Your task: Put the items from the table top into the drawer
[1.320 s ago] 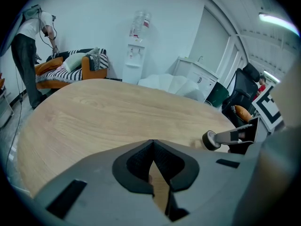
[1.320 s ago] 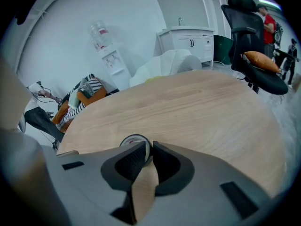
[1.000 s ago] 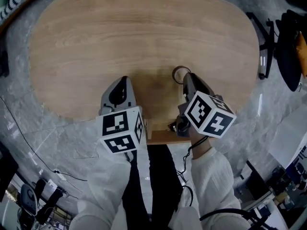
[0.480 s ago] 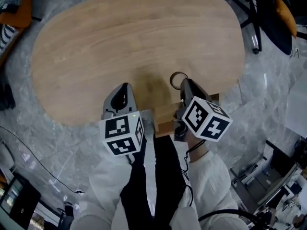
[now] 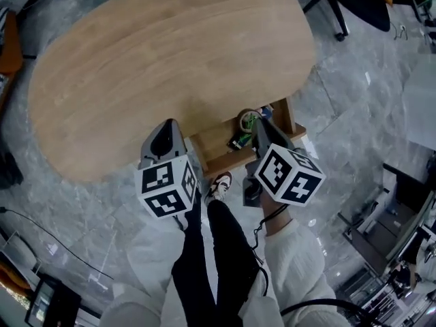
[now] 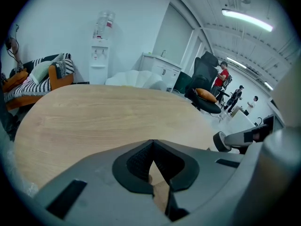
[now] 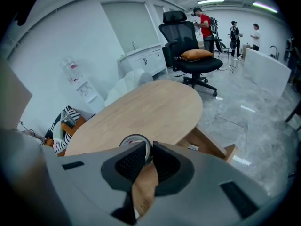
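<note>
Tape roll (image 7: 130,138) in nearly-closed right claw (image 7: 149,145)

A roll of tape (image 7: 133,138) hangs pinched by its rim in the right claw (image 7: 149,149) over the open wooden drawer (image 5: 216,144).

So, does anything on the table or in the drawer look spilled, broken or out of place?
Nothing stands out. The table top is bare, without spill or damage. The drawer below its edge stands open with a few items inside, and the right tool grips a tape roll by its rim.
</note>
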The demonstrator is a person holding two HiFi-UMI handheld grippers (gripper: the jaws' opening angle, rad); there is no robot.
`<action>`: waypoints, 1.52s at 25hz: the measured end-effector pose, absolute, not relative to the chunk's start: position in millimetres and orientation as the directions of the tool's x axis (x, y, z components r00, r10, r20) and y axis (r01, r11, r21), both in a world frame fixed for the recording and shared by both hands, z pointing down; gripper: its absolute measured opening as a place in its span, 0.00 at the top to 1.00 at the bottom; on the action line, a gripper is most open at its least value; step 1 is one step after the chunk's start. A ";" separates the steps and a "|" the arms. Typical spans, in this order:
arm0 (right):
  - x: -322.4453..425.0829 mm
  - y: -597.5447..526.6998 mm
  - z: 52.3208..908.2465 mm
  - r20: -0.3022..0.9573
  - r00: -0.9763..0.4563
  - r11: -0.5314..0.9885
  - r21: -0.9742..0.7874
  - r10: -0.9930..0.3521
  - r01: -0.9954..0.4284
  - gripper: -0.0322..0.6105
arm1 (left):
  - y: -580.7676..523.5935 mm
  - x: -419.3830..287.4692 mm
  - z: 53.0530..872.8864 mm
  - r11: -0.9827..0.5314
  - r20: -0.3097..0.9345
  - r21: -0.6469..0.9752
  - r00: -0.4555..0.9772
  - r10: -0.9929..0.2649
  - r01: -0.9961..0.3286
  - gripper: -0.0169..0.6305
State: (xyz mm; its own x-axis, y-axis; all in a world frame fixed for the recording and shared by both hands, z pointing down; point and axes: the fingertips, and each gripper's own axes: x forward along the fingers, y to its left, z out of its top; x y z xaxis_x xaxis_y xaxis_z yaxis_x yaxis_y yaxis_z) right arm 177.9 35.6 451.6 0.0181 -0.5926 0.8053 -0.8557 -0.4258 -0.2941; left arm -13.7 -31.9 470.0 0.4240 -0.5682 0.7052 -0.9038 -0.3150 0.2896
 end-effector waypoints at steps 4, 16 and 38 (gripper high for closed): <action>185.9 67.8 461.0 0.822 0.008 -0.445 -0.300 -0.570 -0.844 0.79 | -8.0 8.0 471.5 -0.332 0.715 0.293 0.436 -0.547 -0.897 0.98; 156.9 73.3 474.3 0.774 -0.131 -0.395 -0.452 -0.620 -0.800 0.59 | 12.6 5.4 479.5 -0.310 0.726 0.271 0.405 -0.556 -0.911 0.98; 177.2 87.2 456.6 0.796 -0.066 -0.420 -0.386 -0.601 -0.821 0.55 | 17.0 -0.4 456.4 -0.294 0.717 0.263 0.390 -0.578 -0.919 0.98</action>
State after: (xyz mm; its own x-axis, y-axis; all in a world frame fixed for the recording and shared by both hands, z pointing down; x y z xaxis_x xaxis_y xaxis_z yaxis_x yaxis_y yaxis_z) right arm 177.2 87.2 456.6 -0.0664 -0.6014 0.7962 -0.8214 -0.4200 -0.3858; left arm -0.4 17.0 456.4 0.3899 -0.5776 0.7172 -0.9190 -0.2936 0.2631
